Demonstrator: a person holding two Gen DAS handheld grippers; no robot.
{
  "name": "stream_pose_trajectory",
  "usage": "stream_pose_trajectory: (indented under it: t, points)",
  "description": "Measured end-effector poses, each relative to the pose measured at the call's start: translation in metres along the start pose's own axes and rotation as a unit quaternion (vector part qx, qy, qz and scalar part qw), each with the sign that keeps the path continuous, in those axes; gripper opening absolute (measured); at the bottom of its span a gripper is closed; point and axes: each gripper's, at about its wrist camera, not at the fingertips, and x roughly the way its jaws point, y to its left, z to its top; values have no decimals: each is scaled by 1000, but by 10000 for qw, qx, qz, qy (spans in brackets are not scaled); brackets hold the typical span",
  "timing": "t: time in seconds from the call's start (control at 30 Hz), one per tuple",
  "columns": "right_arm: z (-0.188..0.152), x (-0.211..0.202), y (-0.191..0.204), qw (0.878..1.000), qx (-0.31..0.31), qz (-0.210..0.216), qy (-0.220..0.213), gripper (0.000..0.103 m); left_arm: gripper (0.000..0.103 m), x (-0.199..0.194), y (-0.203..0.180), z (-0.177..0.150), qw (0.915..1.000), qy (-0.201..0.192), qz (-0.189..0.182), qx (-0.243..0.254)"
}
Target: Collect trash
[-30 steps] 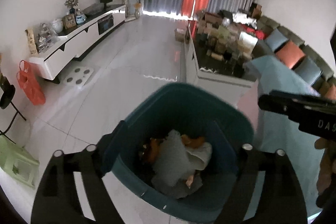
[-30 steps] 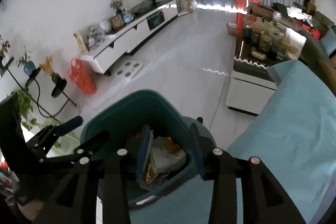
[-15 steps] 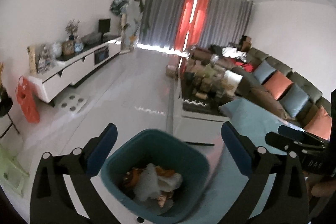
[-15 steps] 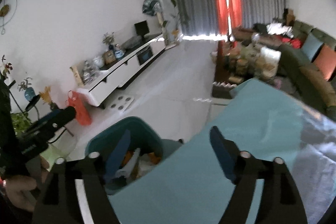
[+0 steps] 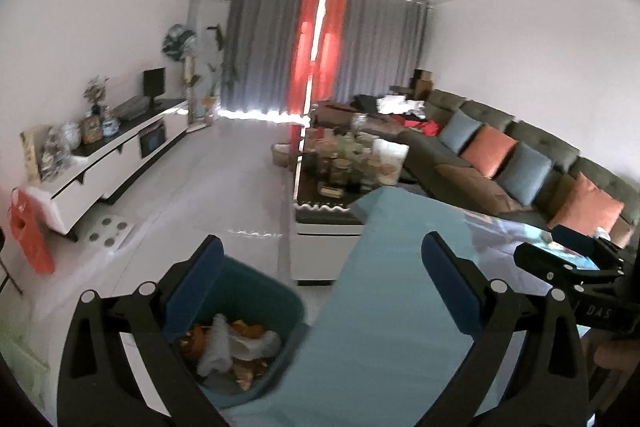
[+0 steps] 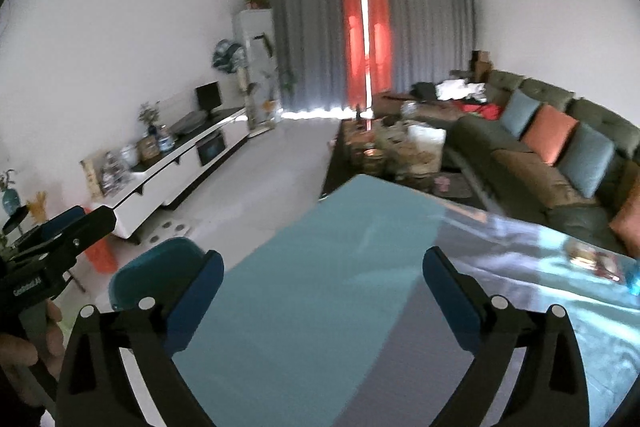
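A teal bin (image 5: 280,293) stands on the floor at the lower left of the left wrist view, holding crumpled white paper and orange wrappers (image 5: 228,341). My left gripper (image 5: 320,287) hangs open above the bin and the edge of the teal-covered table (image 5: 384,267), with nothing between its fingers. My right gripper (image 6: 320,291) is over the table (image 6: 328,239), its jaws opening and empty. The bin (image 6: 152,267) lies to its left. Each gripper shows in the other's view: the right gripper (image 5: 540,247) and the left gripper (image 6: 92,217). A reddish wrapper (image 6: 596,259) lies on the table's far right.
A cluttered coffee table (image 5: 344,167) stands beyond the teal table, with a dark sofa and cushions (image 5: 500,155) on the right. A white TV cabinet (image 5: 120,151) runs along the left wall, an orange bag (image 5: 30,239) beside it. Pale open floor lies between.
Both grippers have risen and drawn back from the bin, which now sits lower left. The right jaws have spread wide; a wrapper that was between them is gone. The table has come into view.
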Motion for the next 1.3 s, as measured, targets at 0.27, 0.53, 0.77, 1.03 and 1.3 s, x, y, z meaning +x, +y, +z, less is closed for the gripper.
stream_pose_trajectory:
  t: [0.27, 0.53, 0.77, 1.03, 1.3]
  points:
    - [-26, -52, -52, 9964, 283, -731, -308, 96, 98, -11, -76, -12, 9979, -30, -519, 383]
    - [-59, -101, -99, 9870, 749, -1366, -395, 96, 98, -22, -146, -30, 9908, -17, -1070, 829]
    - [-83, -140, -104, 9784, 764, -1830, -580, 96, 98, -35, -180, -43, 9853, -114, -1365, 1023]
    - [-108, -174, -99, 9682, 779, -2187, -928, 96, 98, -52, -194, -64, 9780, -271, -1652, 1246]
    - [-134, -194, -80, 9557, 823, -2499, -1316, 96, 98, -73, -181, -80, 9760, -521, -1698, 1260]
